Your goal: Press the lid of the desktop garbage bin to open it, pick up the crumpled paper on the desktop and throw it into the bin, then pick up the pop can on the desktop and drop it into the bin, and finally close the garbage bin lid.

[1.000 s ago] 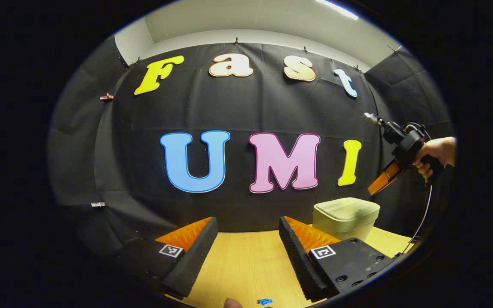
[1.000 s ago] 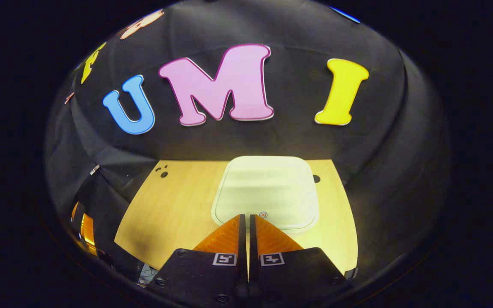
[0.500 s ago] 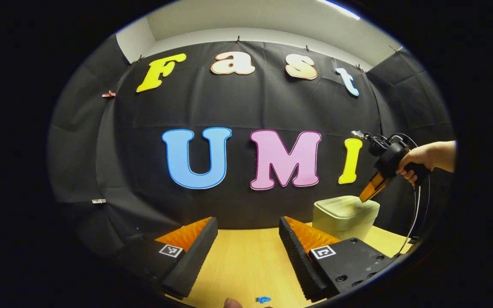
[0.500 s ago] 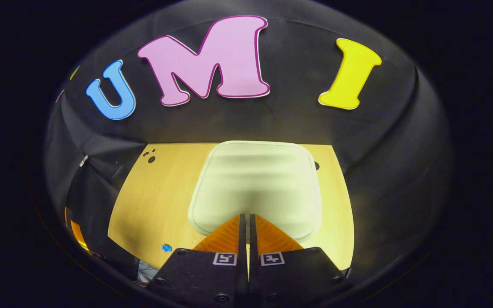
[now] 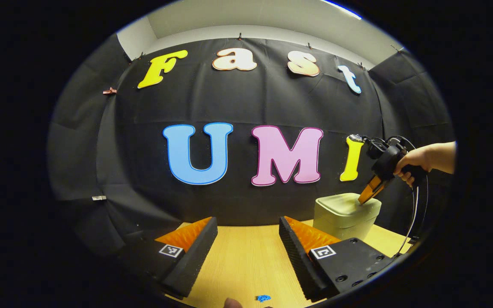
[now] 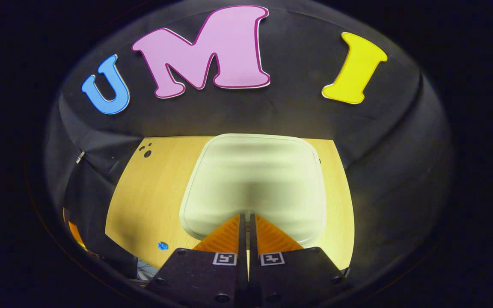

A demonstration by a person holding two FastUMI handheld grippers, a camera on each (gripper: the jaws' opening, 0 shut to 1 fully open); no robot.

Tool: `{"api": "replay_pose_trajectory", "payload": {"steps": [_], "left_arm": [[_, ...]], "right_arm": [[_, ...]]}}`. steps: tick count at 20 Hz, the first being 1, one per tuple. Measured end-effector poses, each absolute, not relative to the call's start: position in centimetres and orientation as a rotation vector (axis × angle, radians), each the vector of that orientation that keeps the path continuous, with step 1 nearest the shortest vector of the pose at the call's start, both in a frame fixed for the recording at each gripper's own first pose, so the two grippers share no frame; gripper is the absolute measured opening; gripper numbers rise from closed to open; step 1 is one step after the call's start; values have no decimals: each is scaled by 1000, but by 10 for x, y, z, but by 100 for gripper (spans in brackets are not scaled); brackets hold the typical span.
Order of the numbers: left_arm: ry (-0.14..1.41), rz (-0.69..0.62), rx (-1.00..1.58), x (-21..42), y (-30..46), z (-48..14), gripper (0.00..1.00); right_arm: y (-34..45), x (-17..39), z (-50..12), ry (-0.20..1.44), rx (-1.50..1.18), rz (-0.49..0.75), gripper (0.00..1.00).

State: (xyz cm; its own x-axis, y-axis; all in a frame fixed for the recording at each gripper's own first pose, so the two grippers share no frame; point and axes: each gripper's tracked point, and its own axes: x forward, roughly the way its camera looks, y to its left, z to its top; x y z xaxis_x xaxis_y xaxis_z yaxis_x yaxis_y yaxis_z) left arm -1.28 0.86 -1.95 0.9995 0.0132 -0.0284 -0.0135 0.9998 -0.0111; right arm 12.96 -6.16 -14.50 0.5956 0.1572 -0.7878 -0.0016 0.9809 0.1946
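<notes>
While the left tongs [image 5: 246,239] sit low over the bench [image 5: 246,261] w/ fingers spread wide apart and nothing between them, the right tongs [image 6: 245,220] are pinched together, only a thin slit between the two fingers, no object clamped.

Right gripper view: tips of right tongs are down at the near edge of the garbage bin lid [image 6: 255,179]. Contact w/ lid looks likely but cannot confirm from this angle. Lid is pale, rounded-square, lying flat and closed on the bin. Bin stands on the wooden bench [image 6: 152,192], toward the back near the black cloth wall. Small blue speck [image 6: 162,246] on bench surface, near-left of bin. A few dark spots [image 6: 146,152] on bench at far-left corner.

Left gripper view: garbage bin [image 5: 345,214] seen from the side, on the right part of the bench, beyond the left tongs' right-hand finger. The right tongs [image 5: 363,200] come down slanted from upper right, tips at the lid's top surface near its right side. A hand [image 5: 409,161] grips the handle; cable loops down behind the hand. Small blue speck [image 5: 263,297] at bottom edge of bench, near camera. Pale rounded thing at very bottom edge, left of the speck; too cut off to identify.
</notes>
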Motion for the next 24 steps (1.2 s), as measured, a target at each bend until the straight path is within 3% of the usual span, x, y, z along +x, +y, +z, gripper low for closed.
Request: {"api": "replay_pose_trajectory", "payload": {"steps": [9,24], "left_arm": [[46,19,-17,-4,13,-24,93],[70,18,-5,1,16,-30,93]], "right_arm": [[-55,127,-147,904,188,131,6],[-67,145,-50,295,246,16,5]]}}
